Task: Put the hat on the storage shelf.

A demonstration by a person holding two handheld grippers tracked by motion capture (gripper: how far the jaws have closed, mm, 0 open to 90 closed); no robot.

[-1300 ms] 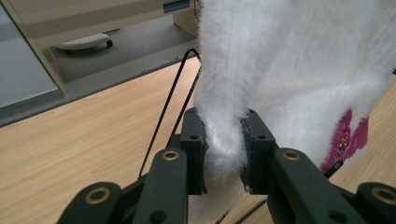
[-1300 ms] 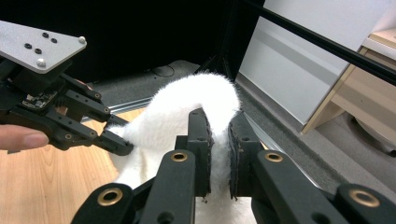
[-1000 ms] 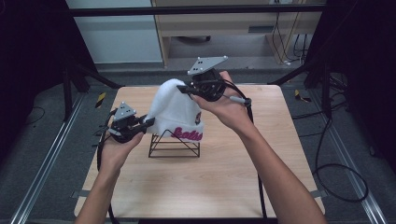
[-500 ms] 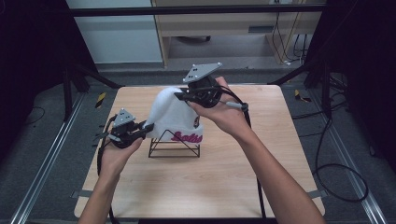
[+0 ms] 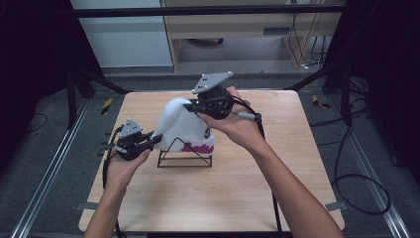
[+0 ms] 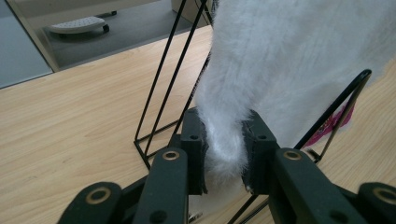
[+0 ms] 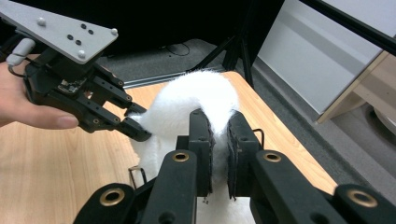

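A fuzzy white knit hat (image 5: 181,124) with pink lettering is draped over a black wire stand (image 5: 184,154) on the wooden table. My left gripper (image 5: 154,139) pinches the hat's lower left edge; in the left gripper view its pads (image 6: 198,149) squeeze a fold of the white fabric (image 6: 224,140). My right gripper (image 5: 190,106) is shut on the hat's upper right part, with the fabric (image 7: 205,100) clamped between its jaws in the right gripper view. The left gripper (image 7: 140,132) also shows there, gripping the far side.
The wooden table (image 5: 247,188) has bare room in front of and to the right of the stand. Black cables (image 5: 364,183) trail off the right side. Metal frame rails (image 5: 44,173) run along the left, and a cabinet stands behind the table.
Both grippers stay shut on the hat. The right gripper has shifted slightly left and up, and the hat's crown sits a little higher over the stand.
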